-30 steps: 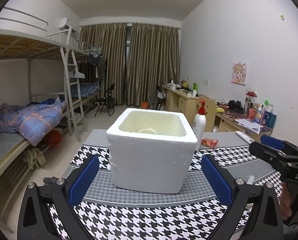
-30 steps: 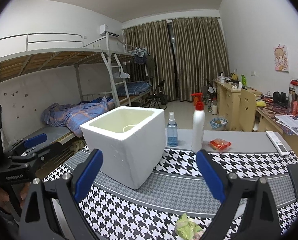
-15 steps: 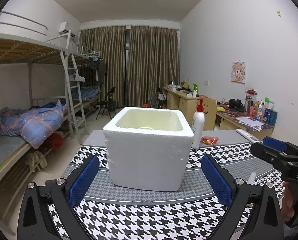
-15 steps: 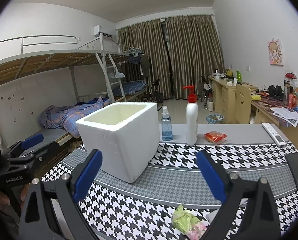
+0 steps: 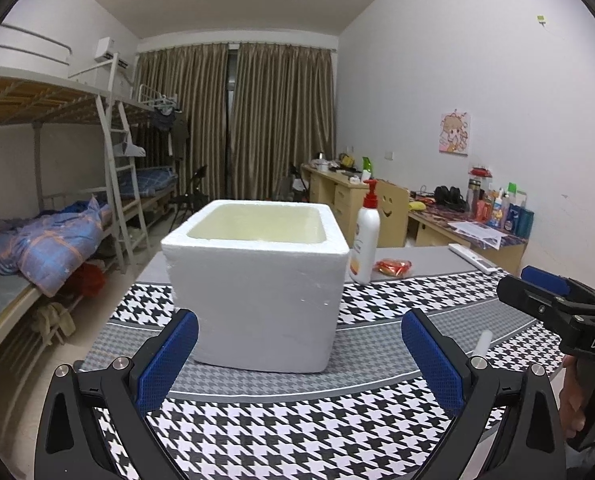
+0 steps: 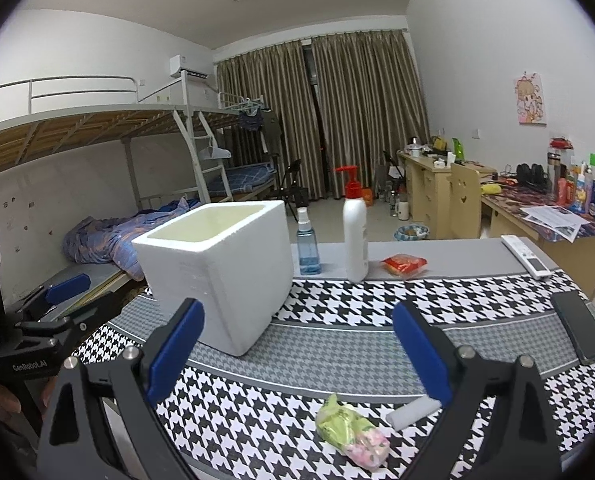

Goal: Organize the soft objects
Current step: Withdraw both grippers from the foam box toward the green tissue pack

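Right wrist | right tool (image 6: 297,344) spread, empty | green-pink soft bundle (image 6: 351,436) just beneath

Foam box (image 6: 217,276) on the table (image 6: 337,340); pump bottle (image 6: 355,236) right of it.

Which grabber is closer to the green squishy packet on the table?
Right. The right gripper hangs just above the green packet. The left gripper faces the foam box, farther left.

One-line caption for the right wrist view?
Open right tongs hover over a green-pink soft bundle and white roll, foam box beyond.
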The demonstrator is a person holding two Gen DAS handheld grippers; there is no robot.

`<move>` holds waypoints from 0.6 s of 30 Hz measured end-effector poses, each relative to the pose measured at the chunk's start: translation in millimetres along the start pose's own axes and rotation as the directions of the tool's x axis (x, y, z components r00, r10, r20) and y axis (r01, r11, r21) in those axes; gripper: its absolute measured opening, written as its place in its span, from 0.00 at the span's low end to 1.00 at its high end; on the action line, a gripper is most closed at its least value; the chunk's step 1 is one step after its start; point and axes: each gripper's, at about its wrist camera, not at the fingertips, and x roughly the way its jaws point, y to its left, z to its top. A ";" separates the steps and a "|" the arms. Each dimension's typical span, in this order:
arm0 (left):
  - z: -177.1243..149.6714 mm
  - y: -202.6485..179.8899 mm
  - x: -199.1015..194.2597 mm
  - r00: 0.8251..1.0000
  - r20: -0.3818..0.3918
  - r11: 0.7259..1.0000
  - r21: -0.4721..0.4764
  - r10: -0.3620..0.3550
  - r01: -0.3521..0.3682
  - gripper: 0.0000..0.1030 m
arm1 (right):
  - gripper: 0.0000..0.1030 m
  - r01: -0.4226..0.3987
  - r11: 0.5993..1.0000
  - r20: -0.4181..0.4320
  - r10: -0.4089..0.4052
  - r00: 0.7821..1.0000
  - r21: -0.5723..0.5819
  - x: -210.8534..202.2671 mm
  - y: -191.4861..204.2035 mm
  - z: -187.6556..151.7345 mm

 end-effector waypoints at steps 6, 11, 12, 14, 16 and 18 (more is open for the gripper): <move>1.1 -8.3 6.5 0.999 -0.023 0.999 0.019 -0.028 0.029 0.99 | 0.94 0.036 0.999 0.002 -0.036 0.999 0.010 -4.2 -9.3 -1.7; 2.6 -16.3 9.5 0.998 -0.026 0.998 0.029 -0.055 0.056 0.99 | 0.94 0.064 0.998 -0.004 -0.064 0.998 0.029 -5.7 -19.4 -2.6; 2.2 -18.3 10.6 0.998 -0.030 0.998 0.033 -0.061 0.062 0.99 | 0.94 0.067 0.997 -0.004 -0.067 0.998 0.033 -6.3 -20.9 -2.8; 1.3 -22.0 13.0 0.997 -0.037 0.997 0.044 -0.066 0.068 0.99 | 0.94 0.075 0.996 -0.005 -0.075 0.997 0.038 -7.4 -24.1 -3.4; 1.1 -22.9 15.1 0.996 -0.041 0.996 0.044 -0.076 0.078 0.99 | 0.94 0.086 0.995 -0.006 -0.086 0.996 0.043 -8.7 -27.1 -3.9; 2.1 -24.0 16.8 0.995 -0.041 0.995 0.041 -0.085 0.087 0.99 | 0.94 0.097 0.994 -0.008 -0.097 0.995 0.045 -10.2 -30.1 -4.3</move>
